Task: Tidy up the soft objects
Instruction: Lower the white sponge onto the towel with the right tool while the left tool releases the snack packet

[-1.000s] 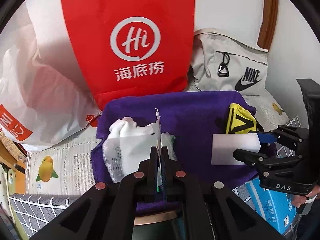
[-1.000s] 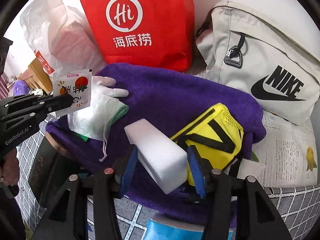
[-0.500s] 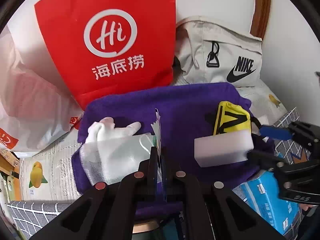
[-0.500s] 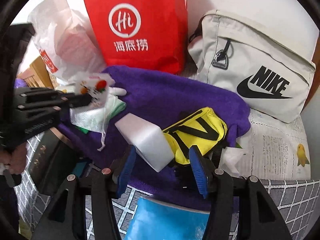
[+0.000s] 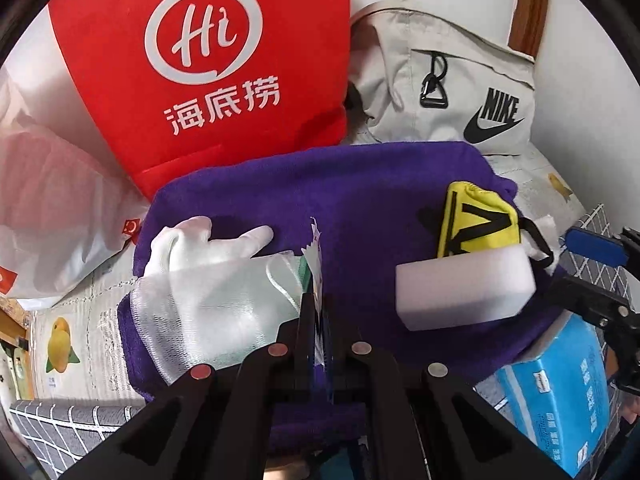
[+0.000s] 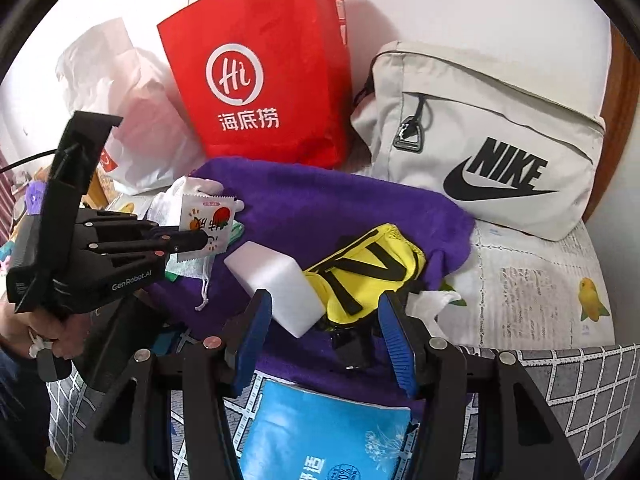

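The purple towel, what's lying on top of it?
On the purple towel lie a white sponge block, a yellow pouch, a white glove and a mesh bag. The bag hides whatever is under it.

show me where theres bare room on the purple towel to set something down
Bare: the towel's middle and back, bordered by the white glove, red bag and yellow pouch. Crowded: the front edge, with the mesh bag, white sponge and pouch.

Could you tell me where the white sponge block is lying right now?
The white sponge block lies on the purple towel, touching the yellow pouch to its right in the right wrist view, just ahead of the open right tool.
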Demonstrator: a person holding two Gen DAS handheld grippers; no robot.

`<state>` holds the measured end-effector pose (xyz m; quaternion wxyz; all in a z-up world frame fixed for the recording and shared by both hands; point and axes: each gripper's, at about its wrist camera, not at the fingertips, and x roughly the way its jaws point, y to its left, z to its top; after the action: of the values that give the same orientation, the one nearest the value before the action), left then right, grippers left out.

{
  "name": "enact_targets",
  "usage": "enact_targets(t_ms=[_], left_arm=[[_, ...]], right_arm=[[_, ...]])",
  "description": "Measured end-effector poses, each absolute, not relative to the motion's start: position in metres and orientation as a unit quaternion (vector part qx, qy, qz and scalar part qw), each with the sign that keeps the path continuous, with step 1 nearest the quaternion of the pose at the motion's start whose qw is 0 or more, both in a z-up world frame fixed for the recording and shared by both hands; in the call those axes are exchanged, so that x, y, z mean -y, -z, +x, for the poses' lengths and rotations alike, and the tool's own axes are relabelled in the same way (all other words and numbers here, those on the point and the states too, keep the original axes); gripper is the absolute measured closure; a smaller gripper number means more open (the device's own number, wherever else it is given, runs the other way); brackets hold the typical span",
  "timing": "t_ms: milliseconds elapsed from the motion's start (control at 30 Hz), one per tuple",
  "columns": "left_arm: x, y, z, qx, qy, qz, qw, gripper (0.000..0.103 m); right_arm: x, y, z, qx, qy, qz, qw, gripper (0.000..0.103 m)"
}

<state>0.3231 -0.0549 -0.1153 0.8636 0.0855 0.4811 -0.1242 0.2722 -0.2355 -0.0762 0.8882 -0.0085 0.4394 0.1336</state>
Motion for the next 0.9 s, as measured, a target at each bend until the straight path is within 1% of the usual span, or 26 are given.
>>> enact_targets(t_ms=[67, 133, 167, 200, 233, 267, 633, 900], left_arm=[[0.053, 0.117, 0.325, -0.484, 0.12, 0.082, 0.863, 0.098], [0.053, 0.118, 0.327, -0.487, 0.116, 0.085, 0.861, 0.092], [0.052, 0.119, 0.327, -0.489, 0.109, 0.088, 0.861, 0.078], [0.052, 0.119, 0.328, -0.489, 0.104, 0.089, 0.861, 0.054], [0.051, 0.119, 0.329, -0.49, 0.099, 0.088, 0.862, 0.042], [0.05, 0.118, 0.328, -0.487, 0.097, 0.084, 0.864, 0.032], [0.035, 0.096, 0.318, -0.473, 0.074, 0.081, 0.874, 0.032], [0.031, 0.069, 0.277, -0.453, 0.064, 0.092, 0.884, 0.032]], right_arm=[[0.237, 0.077, 0.272, -0.438, -0.134, -0.008, 0.889, 0.048], [0.238, 0.077, 0.271, -0.438, -0.134, -0.006, 0.889, 0.048], [0.239, 0.078, 0.271, -0.438, -0.134, -0.006, 0.889, 0.048], [0.239, 0.078, 0.271, -0.439, -0.133, -0.006, 0.889, 0.048], [0.239, 0.078, 0.27, -0.439, -0.133, -0.006, 0.889, 0.048], [0.239, 0.079, 0.27, -0.439, -0.132, -0.006, 0.889, 0.048], [0.242, 0.07, 0.256, -0.432, -0.126, -0.002, 0.893, 0.048], [0.247, 0.051, 0.218, -0.424, -0.119, 0.0, 0.898, 0.048]])
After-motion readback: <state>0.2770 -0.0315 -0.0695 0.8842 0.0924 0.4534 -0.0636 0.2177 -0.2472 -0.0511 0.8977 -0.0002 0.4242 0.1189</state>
